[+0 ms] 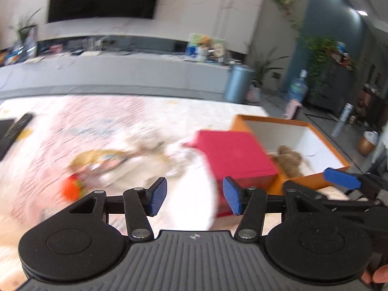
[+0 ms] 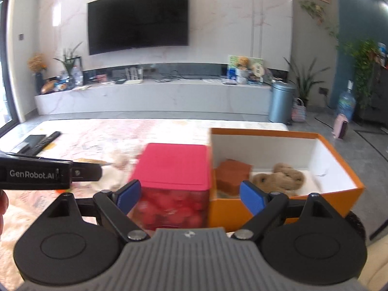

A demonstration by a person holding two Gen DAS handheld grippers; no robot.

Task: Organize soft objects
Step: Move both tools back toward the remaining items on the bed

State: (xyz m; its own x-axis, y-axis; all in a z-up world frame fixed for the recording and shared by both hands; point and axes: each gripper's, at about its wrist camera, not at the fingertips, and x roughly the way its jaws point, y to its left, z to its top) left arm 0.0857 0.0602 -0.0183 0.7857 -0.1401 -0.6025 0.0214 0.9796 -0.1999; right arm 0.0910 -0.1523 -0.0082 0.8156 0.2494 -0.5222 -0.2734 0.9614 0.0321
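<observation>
Nearest of all is the right gripper (image 2: 188,195), tilted forward and down over the desk (image 2: 101,133), its blue pads spread wide and released, nothing pressed between them. Beyond the gap between its fingers stands a pink-lidded box (image 2: 173,167) with clear sides and reddish contents, too blurred to name. The left gripper (image 1: 195,195) hangs at a similar downward tilt, jaws apart and empty; in its own view a white soft thing (image 1: 194,194), smeared by blur, lies below and past its pads, and I cannot tell if it touches them. From the right wrist view the left gripper's body juts in from the left edge, with a bit of a hand (image 2: 3,208) at the frame's border.

Touching the pink-lidded box on its right sits the orange box (image 2: 339,160), open, white inside. A brown plush bear (image 2: 281,178) lies on its floor, and a rust-coloured block (image 2: 232,173) sits in its near left corner. More soft toys (image 1: 101,165) lie heaped on the desk left of the pink-lidded box, blurred. A black remote (image 2: 46,140) lies at the desk's far left.
</observation>
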